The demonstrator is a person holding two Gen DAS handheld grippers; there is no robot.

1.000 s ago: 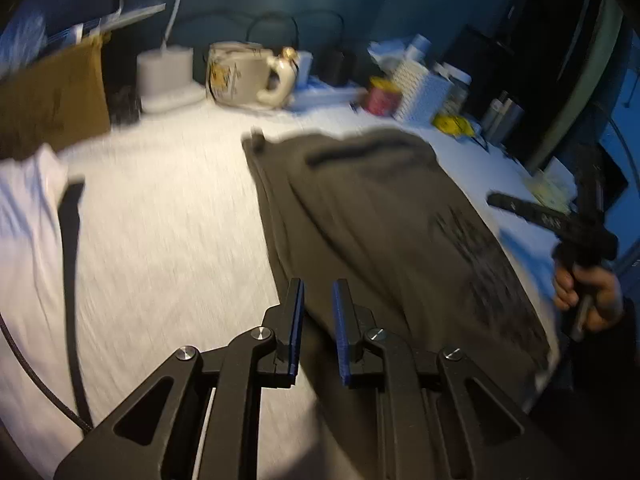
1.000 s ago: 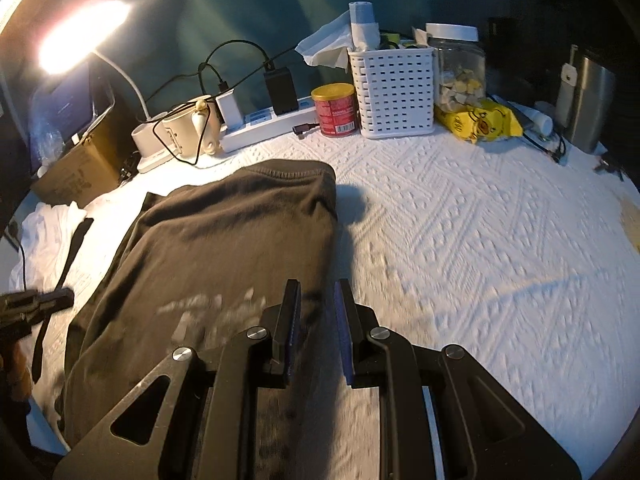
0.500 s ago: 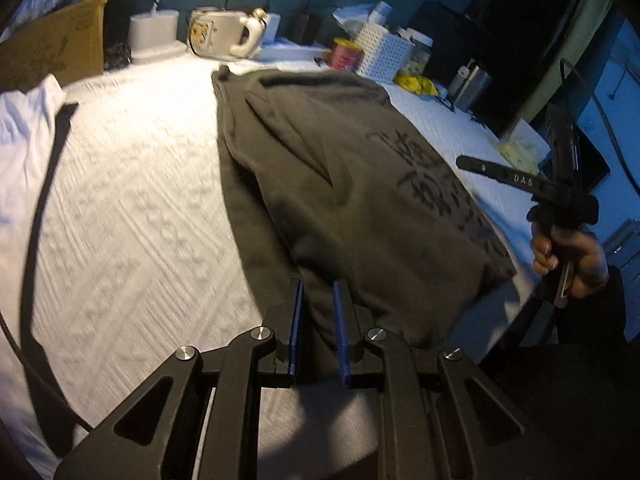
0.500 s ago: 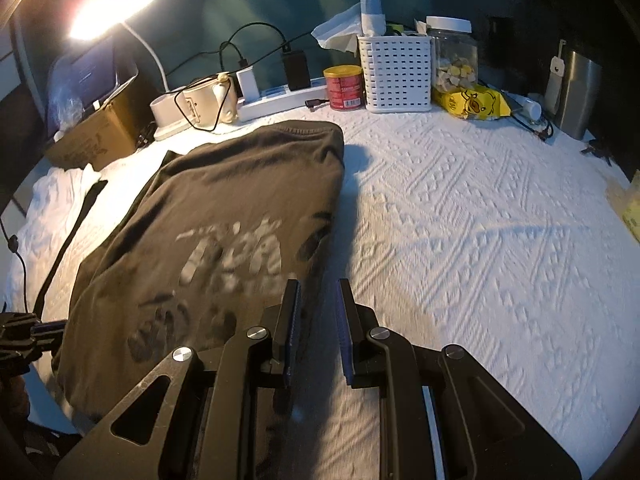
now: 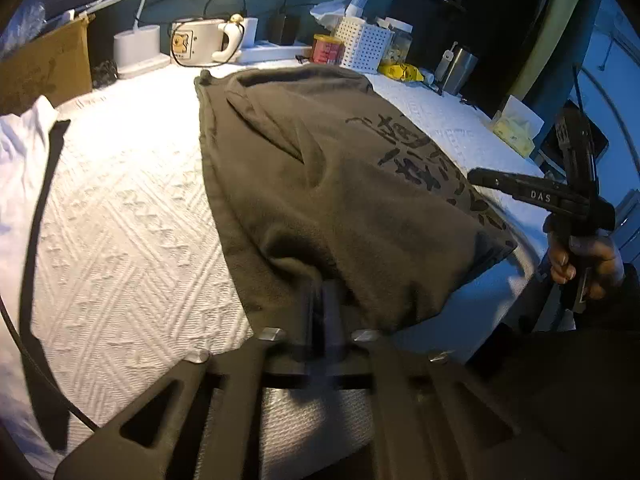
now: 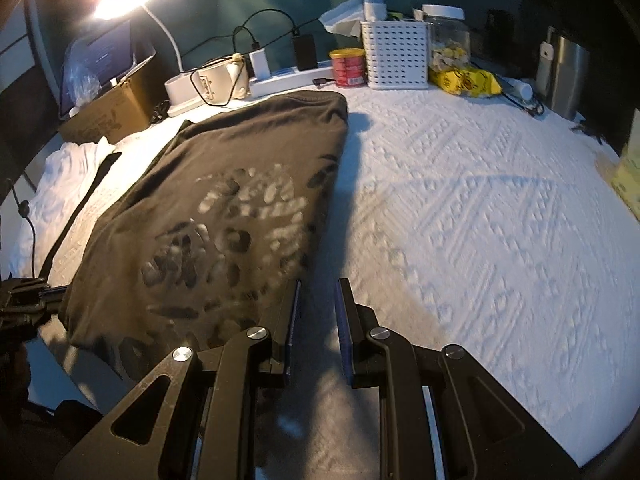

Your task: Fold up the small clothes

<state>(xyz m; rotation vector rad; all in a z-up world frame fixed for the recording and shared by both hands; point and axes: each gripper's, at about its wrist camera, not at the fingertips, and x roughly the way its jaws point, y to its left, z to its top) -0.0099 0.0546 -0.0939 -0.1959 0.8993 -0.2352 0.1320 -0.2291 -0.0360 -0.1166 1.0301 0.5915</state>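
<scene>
My left fingers (image 5: pixel 320 300) pinch the olive-brown printed cotton shirt's (image 5: pixel 320 184) near hem; right fingers (image 6: pixel 316 300) parted, empty, just beside its edge.

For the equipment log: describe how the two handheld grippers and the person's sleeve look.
Both are black angular linkage frames with triangular cut-outs and silver pivot bolts. The right gripper has blue pads on its fingers; seen from the left wrist, its side carries white "DAS" lettering. The left gripper is blurred. The hand wears a dark sleeve.
</scene>
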